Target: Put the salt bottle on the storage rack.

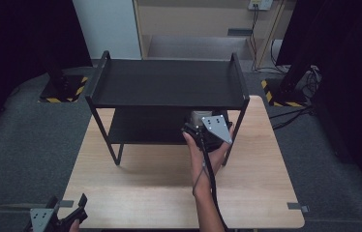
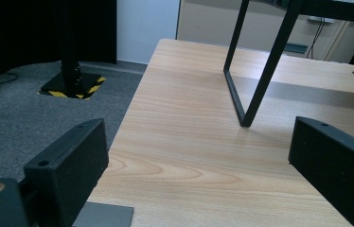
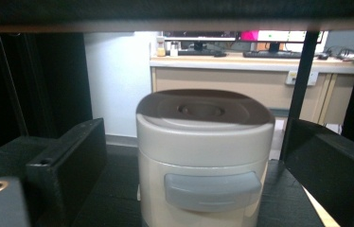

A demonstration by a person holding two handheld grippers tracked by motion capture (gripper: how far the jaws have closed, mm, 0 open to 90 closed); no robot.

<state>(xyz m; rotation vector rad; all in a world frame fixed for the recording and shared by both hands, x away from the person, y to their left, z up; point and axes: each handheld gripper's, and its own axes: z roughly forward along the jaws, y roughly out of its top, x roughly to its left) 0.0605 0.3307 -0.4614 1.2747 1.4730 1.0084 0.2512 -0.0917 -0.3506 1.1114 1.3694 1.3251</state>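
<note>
A black two-tier shelf [image 1: 169, 82] stands on the far half of the wooden table [image 1: 145, 188]. On its lower tier a cream container with a grey lid latch [image 3: 203, 161] stands upright; its top [image 1: 197, 115] peeks out under the upper tier. My right gripper [image 1: 201, 123] reaches in to it, held by a hand. In the right gripper view this gripper [image 3: 196, 146] is open, one jaw on each side of the container, with a small gap at both sides. My left gripper [image 1: 68, 204] hovers open over the table's near left corner, with nothing between its fingers [image 2: 71, 161].
The shelf's front left leg [image 2: 251, 94] stands ahead of the left gripper on bare wood [image 2: 189, 118]. Black posts on yellow-and-black striped bases stand on the grey carpet at left [image 1: 63, 89] and right [image 1: 285, 94]. A light cabinet [image 1: 193, 29] stands behind the table.
</note>
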